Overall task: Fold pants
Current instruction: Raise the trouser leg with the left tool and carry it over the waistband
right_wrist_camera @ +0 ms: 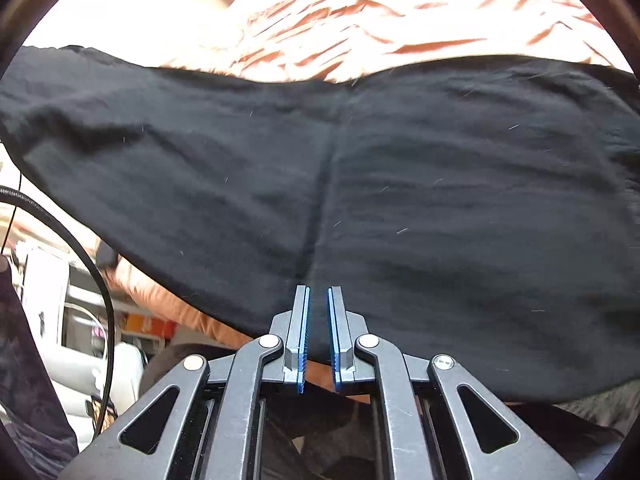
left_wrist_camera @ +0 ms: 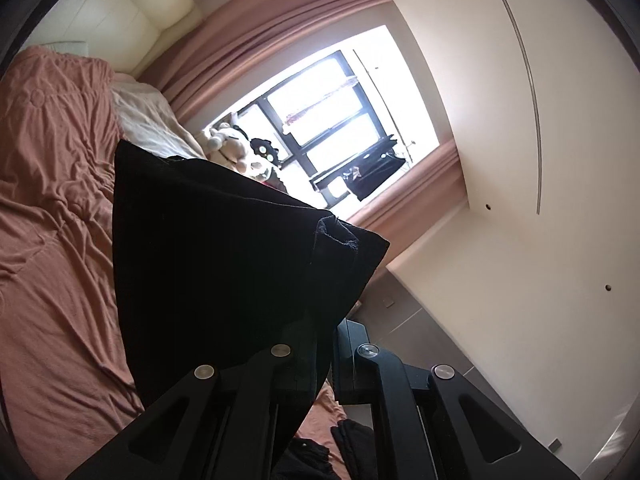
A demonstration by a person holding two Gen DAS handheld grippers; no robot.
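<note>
Left wrist: left gripper (left_wrist_camera: 326, 344) pinching pants (left_wrist_camera: 224, 248) hem, raised over bed (left_wrist_camera: 52, 200) to carry fold. Right gripper (right_wrist_camera: 319, 300) clamps pants edge, anchoring.

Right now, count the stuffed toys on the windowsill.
2: a pale stuffed toy on the sill beside the bed, and a dark one touching it. More may hide behind the pants.

pants (right_wrist_camera: 360, 184) spread on bed (right_wrist_camera: 400, 20), window (left_wrist_camera: 320, 120) beyond
</note>
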